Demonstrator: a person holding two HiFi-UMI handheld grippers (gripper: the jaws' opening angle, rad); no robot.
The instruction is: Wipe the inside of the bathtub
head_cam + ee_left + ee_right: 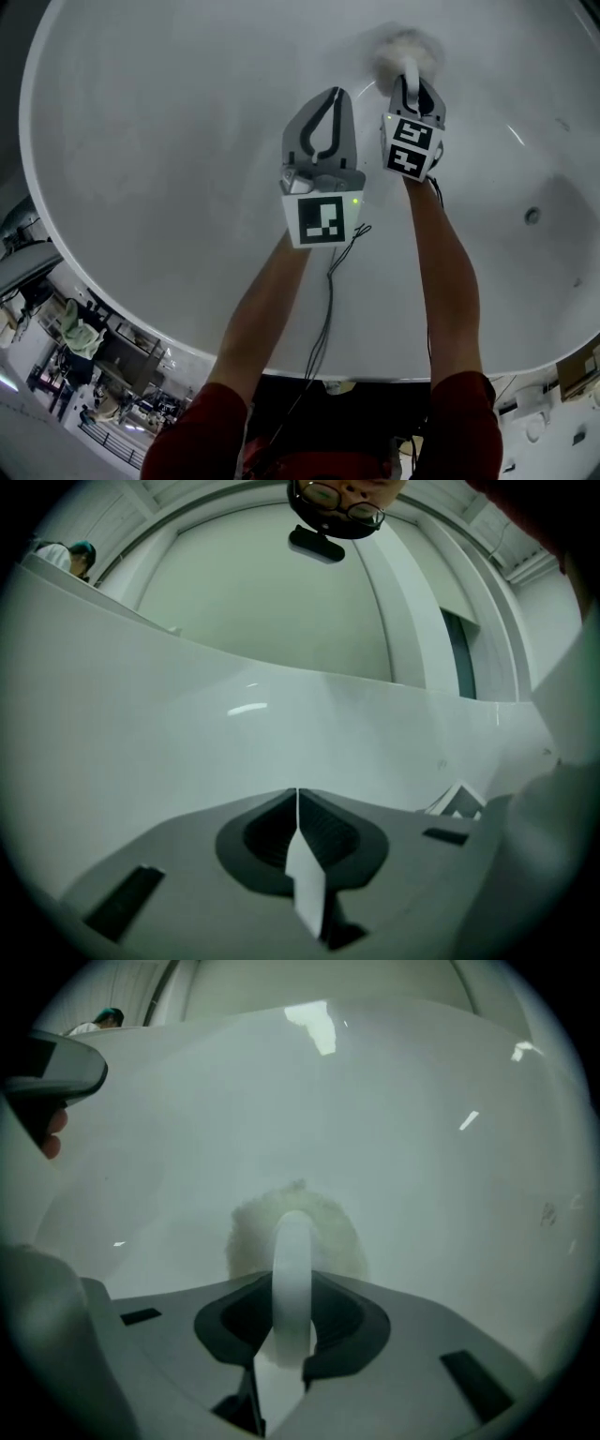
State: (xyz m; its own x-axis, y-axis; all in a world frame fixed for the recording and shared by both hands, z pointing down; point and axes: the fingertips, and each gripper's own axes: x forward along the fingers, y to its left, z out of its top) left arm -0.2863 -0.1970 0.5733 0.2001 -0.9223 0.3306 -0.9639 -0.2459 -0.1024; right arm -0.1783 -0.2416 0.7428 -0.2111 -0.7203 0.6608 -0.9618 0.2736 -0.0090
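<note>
The white bathtub (141, 141) fills the head view, and I look down into its basin. My right gripper (411, 86) is shut on the white handle (292, 1279) of a fluffy white scrub pad (405, 47). The pad (246, 1232) rests against the tub's inner wall. My left gripper (330, 96) hovers just left of it, jaws shut with nothing between them. In the left gripper view its closed tips (297, 795) point at the bare tub wall (187, 724).
A round metal fitting (532, 216) sits in the tub wall at the right. The tub's near rim (187, 349) runs under my arms. Beyond it at the lower left is a cluttered floor area (84, 361). A thin cable (325, 309) hangs from the left gripper.
</note>
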